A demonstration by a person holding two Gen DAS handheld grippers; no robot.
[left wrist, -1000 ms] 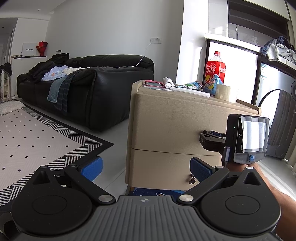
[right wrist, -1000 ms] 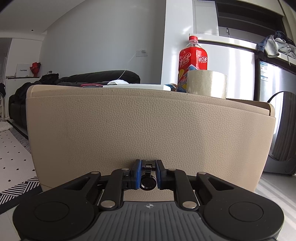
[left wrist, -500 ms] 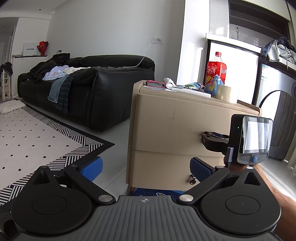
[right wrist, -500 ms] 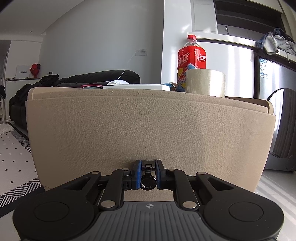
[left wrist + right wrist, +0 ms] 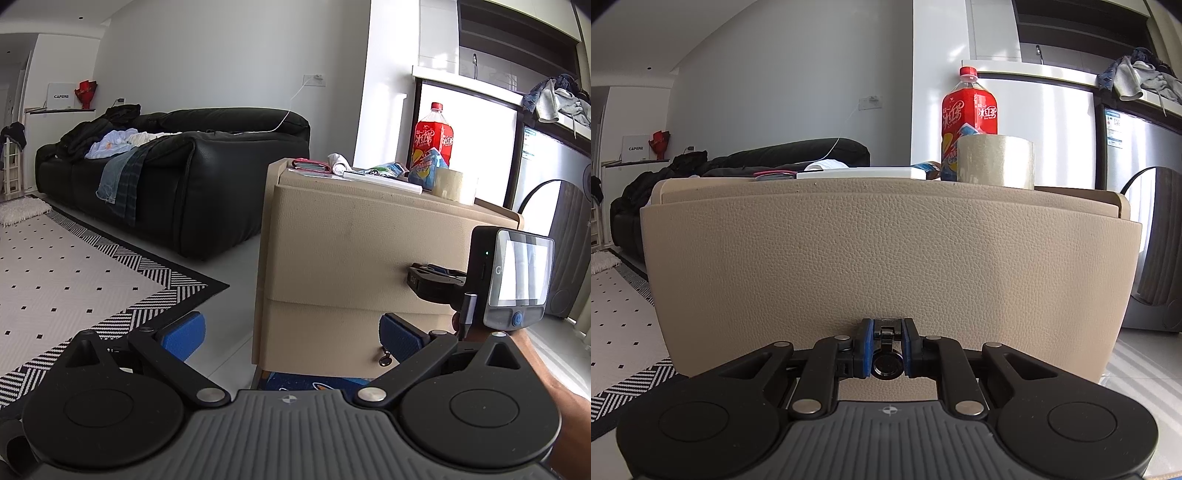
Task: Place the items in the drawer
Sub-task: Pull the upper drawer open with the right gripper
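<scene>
Two views, and they split the work; far left in both, a white sign reading CAPERE sits on a shelf beside a red bouquet, with a black sofa only the left wrist view shows in full, clothes heaped on it; low in that frame the left gripper hangs with its blue pads spread wide apart, nothing between them, short of the beige cabinet; centre now, the right wrist view fills with the upper drawer front, pebbled leather grain, standing slightly proud of the cabinet; at bottom centre the right gripper is pinched tight on the dark ring pull; the left view alone shows a lower drawer with its own small pull, and the right tool's camera screen at right; on top, right of centre, a red bottle with Chinese lettering and tiny print "Ice Tea", a blue snack bag, wording too blurred, and a roll of clear tape at the near edge.
</scene>
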